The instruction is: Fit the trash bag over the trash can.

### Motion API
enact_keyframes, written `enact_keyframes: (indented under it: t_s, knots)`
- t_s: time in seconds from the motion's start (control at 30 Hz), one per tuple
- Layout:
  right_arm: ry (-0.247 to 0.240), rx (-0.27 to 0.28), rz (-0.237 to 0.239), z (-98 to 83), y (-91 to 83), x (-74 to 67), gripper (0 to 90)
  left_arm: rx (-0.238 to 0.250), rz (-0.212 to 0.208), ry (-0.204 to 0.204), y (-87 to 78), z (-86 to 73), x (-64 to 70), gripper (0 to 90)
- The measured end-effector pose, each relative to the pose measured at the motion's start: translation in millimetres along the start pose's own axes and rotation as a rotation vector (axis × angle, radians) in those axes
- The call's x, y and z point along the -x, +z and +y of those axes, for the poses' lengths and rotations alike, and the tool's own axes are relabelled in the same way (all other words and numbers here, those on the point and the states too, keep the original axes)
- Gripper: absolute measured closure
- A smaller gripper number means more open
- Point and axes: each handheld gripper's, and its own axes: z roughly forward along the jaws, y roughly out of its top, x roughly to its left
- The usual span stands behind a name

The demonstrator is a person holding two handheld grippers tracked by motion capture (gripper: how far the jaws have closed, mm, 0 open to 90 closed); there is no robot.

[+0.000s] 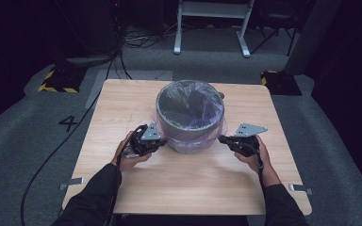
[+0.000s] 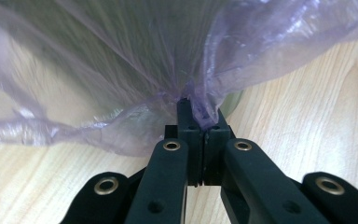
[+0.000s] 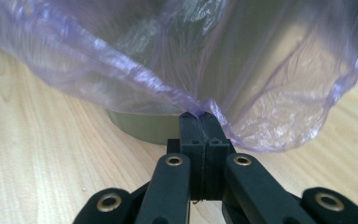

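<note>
Pinching bag skirt point(image 2: 135, 135), both jaws clamped shut

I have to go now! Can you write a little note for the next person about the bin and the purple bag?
Left gripper: shut on the purple bag, pinching its hanging hem on the bin's left side.
Right gripper: shut on the hem on the opposite side.
Bin: upright on the wooden table, bag lining it and folded over the rim.
Done: both grips taken.
Left: probably moving the hem along the bin's outside.
</note>
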Motion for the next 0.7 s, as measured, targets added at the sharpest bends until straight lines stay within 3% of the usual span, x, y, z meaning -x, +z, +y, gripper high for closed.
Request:
enact_keyframes:
  t_s: [0.1,0.37,0.53,0.7]
  knots:
    - [0.033,-0.007,0.017,-6.5,6.2,4.3,90.0,-0.006,0.004,-0.012,4.6,-3.5,-1.4,86.2]
    - [0.072,-0.055,-0.002,-18.0,23.2,11.5,88.5,-0.009,0.005,-0.062,10.8,-11.5,-5.9,78.9]
    - [0.078,-0.065,-0.016,-20.7,27.3,12.0,84.5,-0.027,0.034,-0.079,10.6,-16.2,-6.0,58.2]
    - [0.087,-0.054,-0.018,-21.6,24.0,12.6,80.2,-0.009,0.022,-0.095,0.0,-17.0,-6.0,36.3]
